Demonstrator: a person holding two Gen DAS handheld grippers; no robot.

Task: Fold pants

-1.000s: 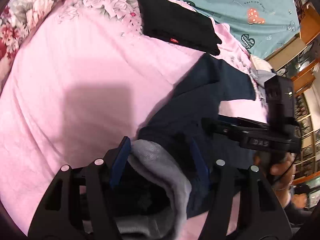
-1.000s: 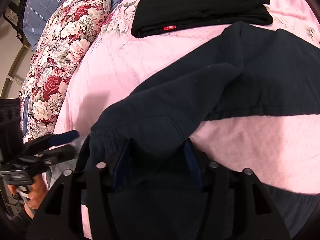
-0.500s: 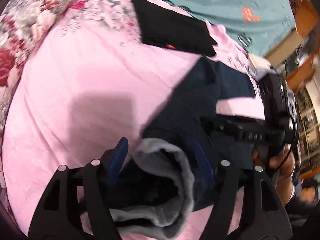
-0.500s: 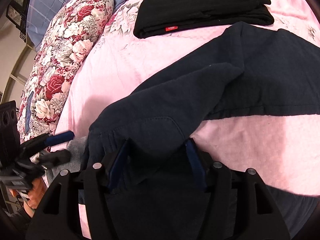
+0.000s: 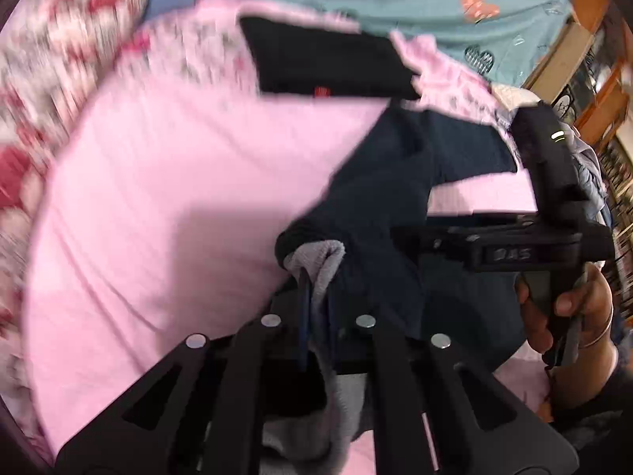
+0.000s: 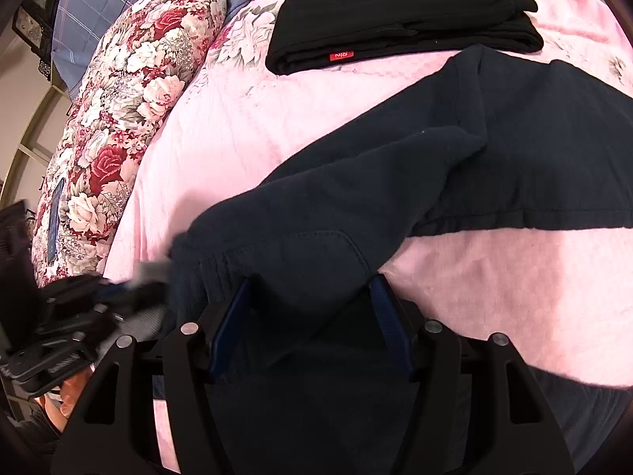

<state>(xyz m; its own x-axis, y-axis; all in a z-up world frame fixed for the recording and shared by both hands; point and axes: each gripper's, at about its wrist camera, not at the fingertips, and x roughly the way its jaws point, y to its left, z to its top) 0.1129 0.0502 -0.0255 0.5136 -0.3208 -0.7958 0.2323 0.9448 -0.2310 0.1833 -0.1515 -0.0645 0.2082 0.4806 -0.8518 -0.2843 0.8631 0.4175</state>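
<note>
- Left gripper (image 5: 316, 308): jaws nearly together, pinching the grey-lined waistband edge of the navy pants (image 5: 379, 206).
- Right gripper (image 6: 308, 316): jaws wide apart w/ pants waist fabric bunched btwn the blue pads (image 6: 227, 324); can't tell if it's actually gripped.
- Pants (image 6: 455, 166) lie spread on pink bedsheet (image 6: 237, 126), legs running away from both grippers.
- Folded black garment (image 6: 399, 12) w/ red tag sits beyond the pants, apart from them.
- Floral pillow (image 6: 126, 111) at sheet's left edge.
</note>
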